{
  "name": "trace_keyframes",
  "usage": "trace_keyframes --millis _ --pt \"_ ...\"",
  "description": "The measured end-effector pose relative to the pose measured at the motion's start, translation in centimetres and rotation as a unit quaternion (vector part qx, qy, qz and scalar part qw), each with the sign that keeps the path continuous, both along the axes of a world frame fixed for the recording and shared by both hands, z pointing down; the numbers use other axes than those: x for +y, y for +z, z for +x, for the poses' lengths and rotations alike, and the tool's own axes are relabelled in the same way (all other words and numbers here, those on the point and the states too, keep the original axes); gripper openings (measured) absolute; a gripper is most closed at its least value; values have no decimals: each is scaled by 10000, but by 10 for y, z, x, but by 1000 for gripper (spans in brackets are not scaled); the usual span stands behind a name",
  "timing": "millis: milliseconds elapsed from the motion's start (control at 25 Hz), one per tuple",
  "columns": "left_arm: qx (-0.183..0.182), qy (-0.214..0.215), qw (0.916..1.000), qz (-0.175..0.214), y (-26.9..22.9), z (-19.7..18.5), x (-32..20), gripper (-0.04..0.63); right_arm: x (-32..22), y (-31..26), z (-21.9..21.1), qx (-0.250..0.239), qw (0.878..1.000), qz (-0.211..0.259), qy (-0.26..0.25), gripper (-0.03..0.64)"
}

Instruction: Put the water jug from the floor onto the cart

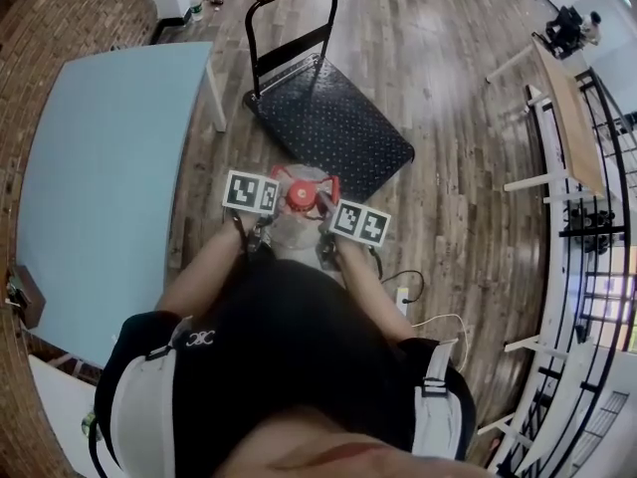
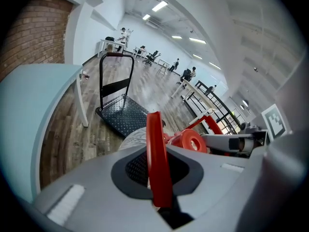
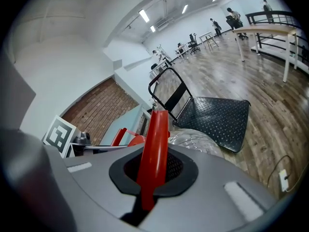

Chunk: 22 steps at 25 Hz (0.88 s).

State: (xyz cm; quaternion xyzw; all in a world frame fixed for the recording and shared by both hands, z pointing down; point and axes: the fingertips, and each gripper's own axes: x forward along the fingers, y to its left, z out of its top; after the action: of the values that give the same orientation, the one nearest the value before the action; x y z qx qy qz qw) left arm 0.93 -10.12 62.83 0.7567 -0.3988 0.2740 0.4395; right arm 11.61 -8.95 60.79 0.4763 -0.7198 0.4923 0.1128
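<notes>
The clear water jug point(image 1: 295, 229), with a red cap point(image 1: 301, 197), hangs in front of me above the wood floor. My left gripper point(image 1: 279, 182) is shut on the jug's red handle point(image 2: 156, 163) on one side. My right gripper point(image 1: 324, 203) is shut on the red handle point(image 3: 153, 153) on the other side. In the left gripper view the cap point(image 2: 189, 140) and the right gripper point(image 2: 236, 142) show past my jaws. The black flat cart point(image 1: 333, 125) with its upright push bar point(image 1: 291, 30) stands just beyond the jug, also seen as the cart point(image 2: 121, 115) and the cart point(image 3: 218, 118).
A light blue table point(image 1: 105, 177) stands to the left, its white leg point(image 1: 216, 98) near the cart. Wooden tables point(image 1: 569, 118) and a black railing point(image 1: 607, 217) line the right side. A socket with a cable point(image 1: 403, 295) lies on the floor at my right. People sit far off.
</notes>
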Motion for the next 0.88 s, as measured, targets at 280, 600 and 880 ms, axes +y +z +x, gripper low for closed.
trace_keyframes --millis 280,600,880 --pt "64 63 9999 100 -10 -29 -64 29 -61 -11 -29 -12 9999 99 48 15" --pt "187 286 9990 305 -21 -38 -117 29 -108 -13 -38 14 9996 143 263 14" --pt "163 257 9990 336 -18 -47 -148 28 -140 -13 -45 119 9995 188 220 15"
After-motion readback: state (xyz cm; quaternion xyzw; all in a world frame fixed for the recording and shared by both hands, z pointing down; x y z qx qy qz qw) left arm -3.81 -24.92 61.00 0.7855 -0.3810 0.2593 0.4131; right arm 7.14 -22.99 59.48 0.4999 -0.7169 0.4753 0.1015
